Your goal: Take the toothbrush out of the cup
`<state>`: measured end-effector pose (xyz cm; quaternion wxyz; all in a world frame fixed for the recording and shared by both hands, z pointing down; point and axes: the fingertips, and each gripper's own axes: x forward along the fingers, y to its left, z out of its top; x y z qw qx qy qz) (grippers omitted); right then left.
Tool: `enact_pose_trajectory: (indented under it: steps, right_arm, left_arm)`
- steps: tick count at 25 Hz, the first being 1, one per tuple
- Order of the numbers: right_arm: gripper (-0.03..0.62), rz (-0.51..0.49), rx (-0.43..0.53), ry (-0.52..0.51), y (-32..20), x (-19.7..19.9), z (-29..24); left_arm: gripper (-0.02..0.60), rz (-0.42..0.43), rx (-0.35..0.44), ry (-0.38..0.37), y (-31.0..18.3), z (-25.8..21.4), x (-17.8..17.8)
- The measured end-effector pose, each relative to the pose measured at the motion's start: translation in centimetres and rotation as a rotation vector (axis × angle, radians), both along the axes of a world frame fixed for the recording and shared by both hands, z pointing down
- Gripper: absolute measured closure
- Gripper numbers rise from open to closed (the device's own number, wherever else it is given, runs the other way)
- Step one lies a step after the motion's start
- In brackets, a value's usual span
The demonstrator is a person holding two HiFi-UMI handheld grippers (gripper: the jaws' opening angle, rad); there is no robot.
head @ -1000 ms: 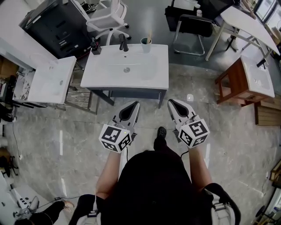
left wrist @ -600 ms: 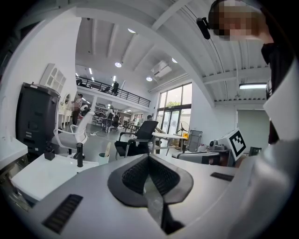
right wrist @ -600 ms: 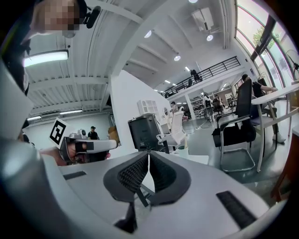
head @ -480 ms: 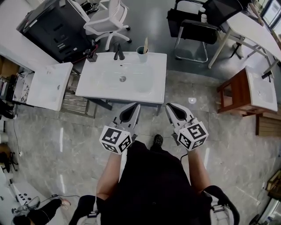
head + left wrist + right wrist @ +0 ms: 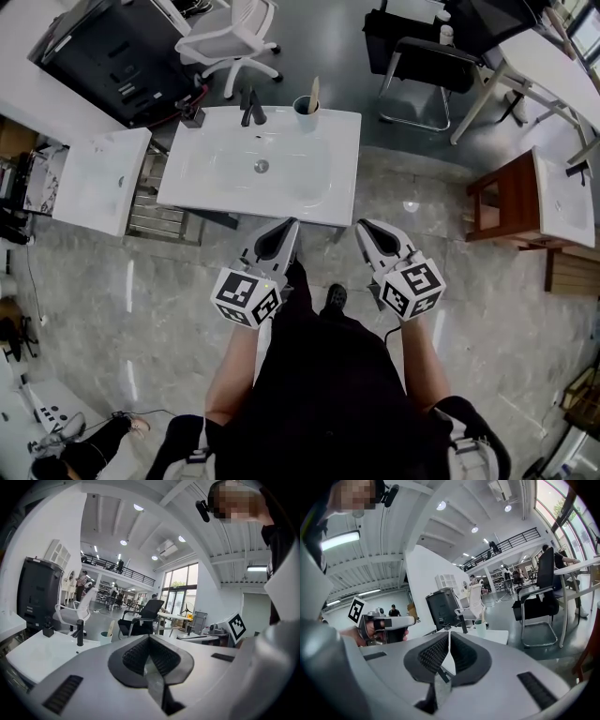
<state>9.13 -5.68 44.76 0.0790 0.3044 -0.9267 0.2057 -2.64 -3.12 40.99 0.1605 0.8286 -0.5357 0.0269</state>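
Observation:
A pale green cup (image 5: 305, 104) stands at the back edge of the white sink basin (image 5: 216, 192), to the right of the black faucet (image 5: 248, 105). A light-coloured toothbrush (image 5: 314, 92) sticks up out of it. My left gripper (image 5: 289, 226) and right gripper (image 5: 364, 226) hover side by side at the basin's near edge, both shut and empty, well short of the cup. The left gripper view shows the cup (image 5: 107, 638) and toothbrush (image 5: 110, 627) beyond the shut left gripper (image 5: 149, 637). In the right gripper view the cup (image 5: 480, 628) lies past the shut right gripper (image 5: 449, 633).
A second white basin (image 5: 98, 178) stands to the left, with a black machine (image 5: 103, 52) behind it. A white office chair (image 5: 230, 37) and a black chair (image 5: 427, 61) are behind the sink. A wooden stand with a white top (image 5: 525, 192) is at the right.
The sink has drawn nearer in the head view as the person stepped toward it. Both grippers now reach its near edge, still shut.

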Motion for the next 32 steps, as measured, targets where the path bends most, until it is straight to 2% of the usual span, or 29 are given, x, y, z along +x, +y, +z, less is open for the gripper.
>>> enact_pose_trajectory:
  steps: [6,19,30,32]
  right_arm:
    - [0.560,0.025,-0.002,0.012,-3.2,-2.2,0.2]
    - [0.560,0.121,0.012,0.043,-13.4,-10.1,-1.1]
    - [0.554,0.225,-0.016,0.122,-20.1,-13.6,1.4]
    - [0.520,0.239,-0.029,0.133,-21.0,-14.1,2.1]
  left_arm:
    - [0.568,0.043,0.011,0.000,-3.6,0.2,-2.1]
    - [0.568,0.184,0.051,0.006,-15.0,-0.9,-9.0]
    - [0.568,0.284,0.017,0.016,-20.5,0.3,-13.2]
    - [0.568,0.296,0.013,0.017,-21.3,0.6,-13.7]
